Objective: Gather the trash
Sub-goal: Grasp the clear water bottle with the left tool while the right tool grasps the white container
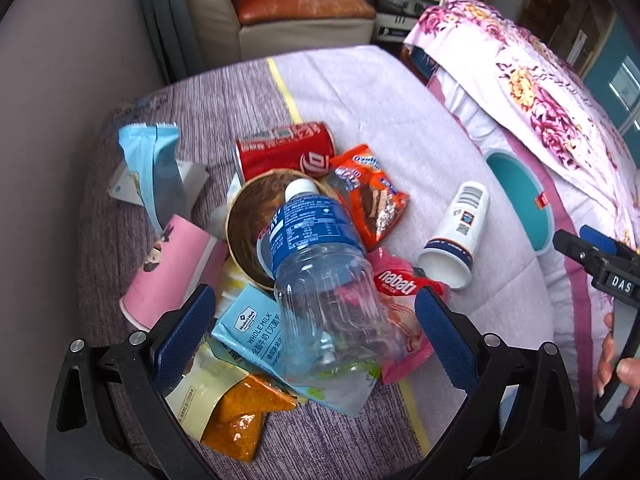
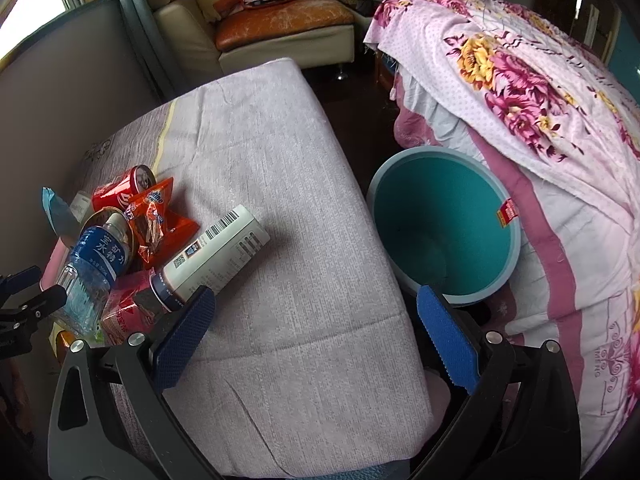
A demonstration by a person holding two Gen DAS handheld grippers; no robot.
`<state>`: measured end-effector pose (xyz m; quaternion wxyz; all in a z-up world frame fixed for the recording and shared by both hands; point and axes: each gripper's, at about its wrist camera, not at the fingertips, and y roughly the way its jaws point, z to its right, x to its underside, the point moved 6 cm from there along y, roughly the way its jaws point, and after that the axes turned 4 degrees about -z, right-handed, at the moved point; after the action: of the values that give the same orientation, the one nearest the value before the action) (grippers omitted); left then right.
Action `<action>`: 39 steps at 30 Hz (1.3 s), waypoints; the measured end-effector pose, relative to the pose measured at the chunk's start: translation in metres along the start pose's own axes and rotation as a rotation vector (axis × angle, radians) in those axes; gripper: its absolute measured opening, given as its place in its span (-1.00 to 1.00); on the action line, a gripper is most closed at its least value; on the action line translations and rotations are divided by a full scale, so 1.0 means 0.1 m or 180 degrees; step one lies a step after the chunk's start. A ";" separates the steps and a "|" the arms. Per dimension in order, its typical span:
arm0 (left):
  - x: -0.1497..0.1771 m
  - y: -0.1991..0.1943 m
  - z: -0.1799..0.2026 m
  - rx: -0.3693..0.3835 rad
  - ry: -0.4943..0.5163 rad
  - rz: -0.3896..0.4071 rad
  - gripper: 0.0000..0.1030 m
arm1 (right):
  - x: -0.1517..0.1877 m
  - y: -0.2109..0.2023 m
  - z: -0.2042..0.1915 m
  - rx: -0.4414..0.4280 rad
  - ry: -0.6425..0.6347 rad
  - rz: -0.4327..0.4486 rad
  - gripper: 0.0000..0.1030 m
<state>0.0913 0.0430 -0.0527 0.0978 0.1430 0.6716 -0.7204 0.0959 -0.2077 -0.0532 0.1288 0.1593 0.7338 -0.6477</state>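
Trash [image 1: 320, 248] remains piled; we see the bin [image 2: 444, 232] empty, both grippers' jaws apart, nothing collected.

Ahead of my grippers, a beige sofa [image 2: 256, 36] with orange cushion [image 2: 280, 20]. To my right, a floral quilt [image 2: 520, 92]. Grey curtain [image 2: 132, 24] far left.

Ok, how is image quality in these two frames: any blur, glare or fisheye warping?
Left wrist: strong fisheye bending and dark corner vignetting; the far bed edge looks smeared, while the clear water bottle between the open left gripper fingers is sharp. Right wrist: same warping; window top left blown out; the teal bin is crisp, evenly lit.
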 end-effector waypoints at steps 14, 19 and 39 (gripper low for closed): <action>0.05 0.43 0.00 0.0171 -0.0096 -0.0412 0.32 | -0.23 0.35 -0.31 -0.0429 0.0072 -0.0246 0.75; 0.08 0.45 0.04 0.0180 -0.0026 -0.0414 0.34 | -0.24 0.58 -0.51 -0.0601 0.0097 -0.0515 0.62; 0.05 0.19 0.01 0.0237 -0.0222 -0.0035 0.28 | -0.26 0.66 -0.78 -0.1210 0.0012 -0.0581 -0.11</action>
<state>0.0923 0.0409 -0.0719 0.1118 0.1178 0.6413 -0.7499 0.1475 -0.1248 -0.0931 0.0960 0.0662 0.8544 -0.5063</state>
